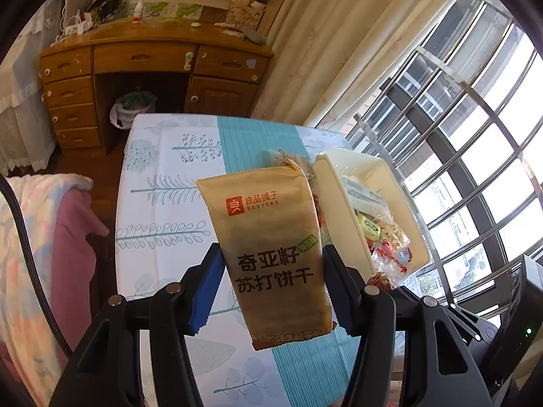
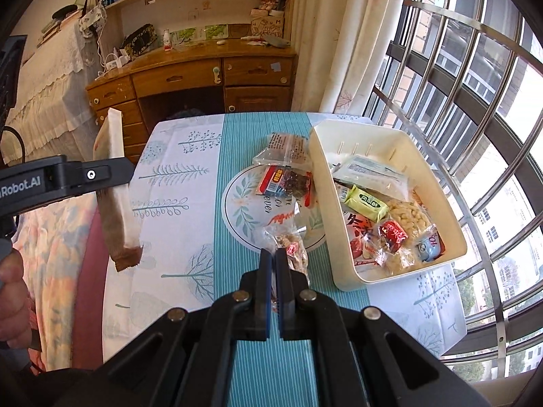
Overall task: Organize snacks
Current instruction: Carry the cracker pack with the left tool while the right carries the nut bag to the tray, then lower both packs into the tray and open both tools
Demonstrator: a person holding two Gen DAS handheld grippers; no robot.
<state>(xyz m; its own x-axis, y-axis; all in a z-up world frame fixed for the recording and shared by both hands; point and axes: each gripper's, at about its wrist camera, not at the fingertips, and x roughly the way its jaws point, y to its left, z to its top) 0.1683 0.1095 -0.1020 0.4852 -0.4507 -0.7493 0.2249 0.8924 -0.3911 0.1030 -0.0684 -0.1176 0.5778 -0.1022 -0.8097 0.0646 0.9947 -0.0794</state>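
Snacks half sorted on a table (image 2: 176, 183) w/ a leaf-print cloth, wooden desk (image 2: 203, 78) behind, barred window to the right. Left gripper (image 1: 271, 264) clamps a tall kraft-brown cracker packet (image 1: 268, 237) (orange logo, big dark characters) by its sides, blue pads pressed on both edges, packet lifted clear of the table and roughly upright; from the right wrist view it shows edge-on at far left (image 2: 117, 196). Right gripper (image 2: 273, 261) has its jaws pinched together on the edge of a small clear bag (image 2: 288, 247) of wrapped sweets, near the cream bin (image 2: 319, 156). Bin sits on the table's window side, already filled w/ assorted packets: yellow-green one (image 2: 366, 203), red wrapped ones, puffed snacks. Two more packs lie just left of the bin: a red-ended one (image 2: 285, 181) and a clear one (image 2: 283, 149) beyond it.
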